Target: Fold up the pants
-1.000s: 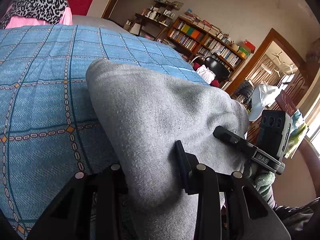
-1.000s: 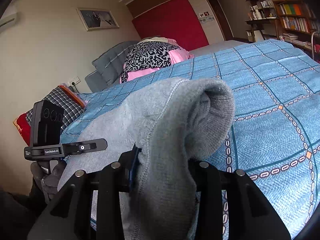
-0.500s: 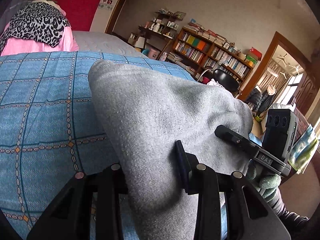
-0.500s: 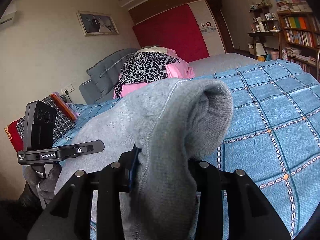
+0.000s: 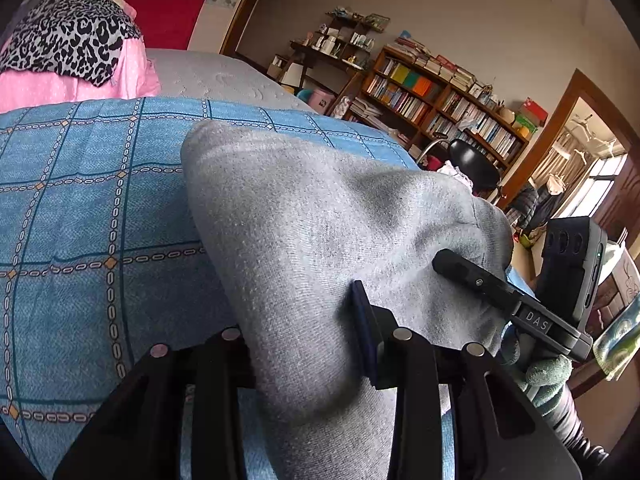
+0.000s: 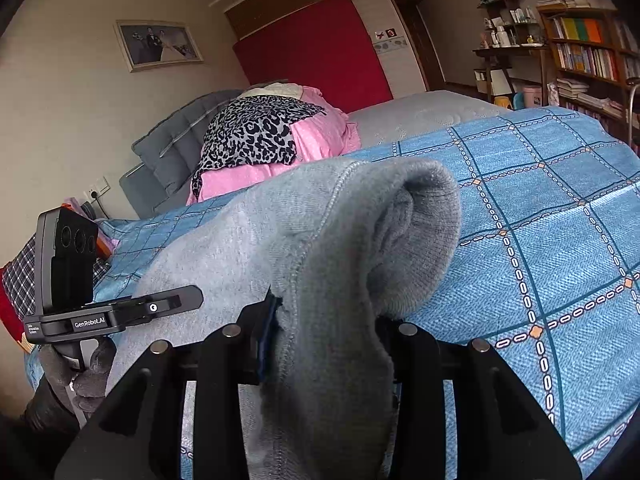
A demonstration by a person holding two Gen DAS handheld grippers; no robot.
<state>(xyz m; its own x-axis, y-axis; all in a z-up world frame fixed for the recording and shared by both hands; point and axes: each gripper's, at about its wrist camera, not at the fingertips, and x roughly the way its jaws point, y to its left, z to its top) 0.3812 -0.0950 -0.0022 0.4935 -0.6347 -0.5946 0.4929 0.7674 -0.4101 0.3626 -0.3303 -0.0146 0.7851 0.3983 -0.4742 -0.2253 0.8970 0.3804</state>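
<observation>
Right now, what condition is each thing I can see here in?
Grey pants: bunched, lifted off the bed, held at two places.
Left tongs: clamped on the pants fabric.
Right tongs: clamped on a seamed edge of the pants.
Blue checked bedspread: spread flat over the bed.
Leopard-print cloth: draped over a pink bundle.
Far door: open.

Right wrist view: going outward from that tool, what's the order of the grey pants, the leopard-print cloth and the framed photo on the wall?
1. Grey knit pants: clamped in the right tool.
2. Leopard-print cloth: up the bed, on pink bedding, left of centre.
3. Framed photo: on the far wall, upper left.
</observation>
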